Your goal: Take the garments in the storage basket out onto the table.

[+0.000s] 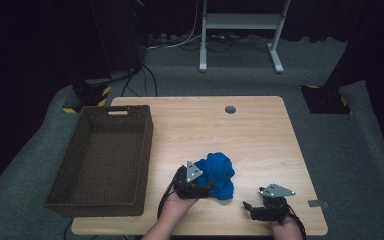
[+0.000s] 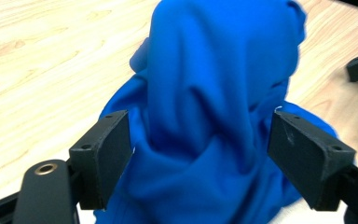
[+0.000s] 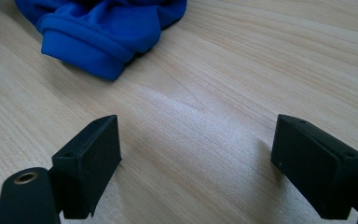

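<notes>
At the near edge of the light wooden table, the right gripper is found resting low over bare wood, its jaws set wide apart with nothing between them. In the right gripper view, a hemmed fold of the crumpled blue fabric garment is seen lying beyond those jaws, apart from them. The left gripper is held just to the left of the right one, pointed into the garment. In the left gripper view its jaws are seen spread on either side of the bunched cloth; the cloth lies between them, but the pads are not seen pressing on it. The garment is located near the table's front, between centre and right. Further left, a dark brown woven rectangular basket is noted, well apart from the garment.
</notes>
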Action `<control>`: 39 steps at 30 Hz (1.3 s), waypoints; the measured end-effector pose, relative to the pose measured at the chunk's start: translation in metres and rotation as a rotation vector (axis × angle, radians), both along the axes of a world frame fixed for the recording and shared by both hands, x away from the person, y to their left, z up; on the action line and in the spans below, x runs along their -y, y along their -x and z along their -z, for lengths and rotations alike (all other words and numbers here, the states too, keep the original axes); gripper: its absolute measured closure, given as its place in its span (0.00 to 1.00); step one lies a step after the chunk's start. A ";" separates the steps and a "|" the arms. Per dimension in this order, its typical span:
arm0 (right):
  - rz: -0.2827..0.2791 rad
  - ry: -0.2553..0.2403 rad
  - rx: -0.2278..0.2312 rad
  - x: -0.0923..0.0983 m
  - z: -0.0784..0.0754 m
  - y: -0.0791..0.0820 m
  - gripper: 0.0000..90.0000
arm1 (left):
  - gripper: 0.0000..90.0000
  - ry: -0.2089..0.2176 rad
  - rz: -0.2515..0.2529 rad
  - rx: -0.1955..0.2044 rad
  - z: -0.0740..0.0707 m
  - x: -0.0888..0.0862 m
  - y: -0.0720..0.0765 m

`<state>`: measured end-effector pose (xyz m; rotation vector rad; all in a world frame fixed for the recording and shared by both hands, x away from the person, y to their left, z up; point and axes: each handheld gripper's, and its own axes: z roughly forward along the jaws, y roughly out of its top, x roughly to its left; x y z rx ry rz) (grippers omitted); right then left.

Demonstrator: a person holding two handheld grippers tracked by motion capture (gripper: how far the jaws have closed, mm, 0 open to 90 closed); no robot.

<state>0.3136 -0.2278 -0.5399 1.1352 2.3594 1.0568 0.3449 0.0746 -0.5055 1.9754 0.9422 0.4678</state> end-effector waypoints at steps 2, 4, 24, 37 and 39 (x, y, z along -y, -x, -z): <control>0.000 -0.002 -0.001 0.000 0.000 0.000 0.17 | 0.23 0.007 -0.001 0.003 -0.001 -0.005 0.005; 0.000 -0.002 -0.002 0.000 0.000 0.000 0.17 | 0.23 0.019 -0.005 0.000 -0.001 -0.010 0.010; 0.001 0.003 0.001 0.000 0.000 0.000 0.17 | 0.16 -0.067 -0.054 -0.085 0.027 -0.042 0.050; 0.017 0.015 0.007 -0.001 0.000 0.001 0.18 | 0.16 -0.140 -0.071 -0.123 0.035 -0.043 0.052; 0.012 0.035 0.013 -0.003 0.000 0.001 0.17 | 0.15 -0.144 -0.075 -0.124 0.035 -0.043 0.051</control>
